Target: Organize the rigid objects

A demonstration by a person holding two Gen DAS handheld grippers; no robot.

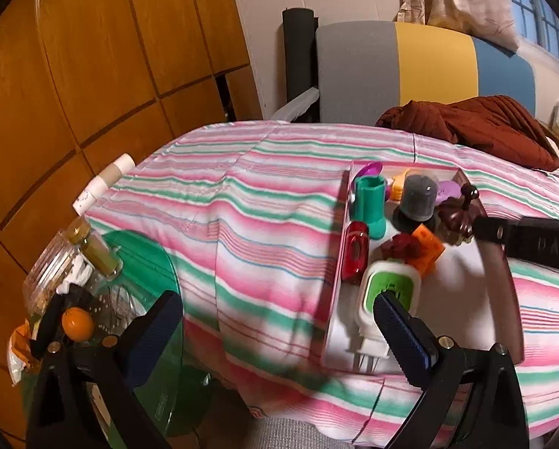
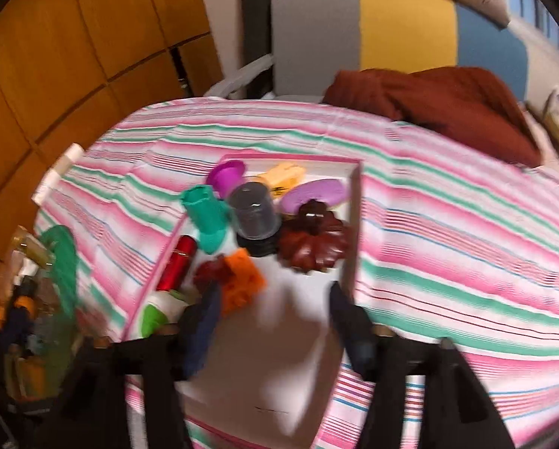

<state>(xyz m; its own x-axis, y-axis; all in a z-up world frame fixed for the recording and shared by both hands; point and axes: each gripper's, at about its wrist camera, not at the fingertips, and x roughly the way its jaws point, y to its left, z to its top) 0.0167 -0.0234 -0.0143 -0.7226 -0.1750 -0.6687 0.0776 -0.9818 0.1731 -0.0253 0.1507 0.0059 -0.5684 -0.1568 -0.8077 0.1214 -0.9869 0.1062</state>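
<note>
Striped bedspread (image 1: 242, 224): soft matt cloth. Wardrobe (image 1: 92, 56): glossy wood panels. Red bottle (image 2: 176, 263): shiny metallic. Teal cup (image 1: 371, 202): matt plastic. Grey-capped jar (image 2: 253, 215): clear glossy plastic. Maroon cloth (image 1: 485, 123): matt, crumpled.

Striped bedspread (image 1: 242, 224), maroon blanket (image 1: 485, 123) by the headboard (image 1: 429, 71), wooden wardrobe (image 1: 92, 56) left.

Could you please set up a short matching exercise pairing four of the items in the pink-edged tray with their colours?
Items:
1. boot-shaped toy
2. small bottle lying by the tray's left wall
3. flat oval lid near the far right corner
4. flower-shaped piece

Colours:
A. dark brown
B. lilac
C. teal
D. red

Pairs: 1-C, 2-D, 3-B, 4-A
</note>
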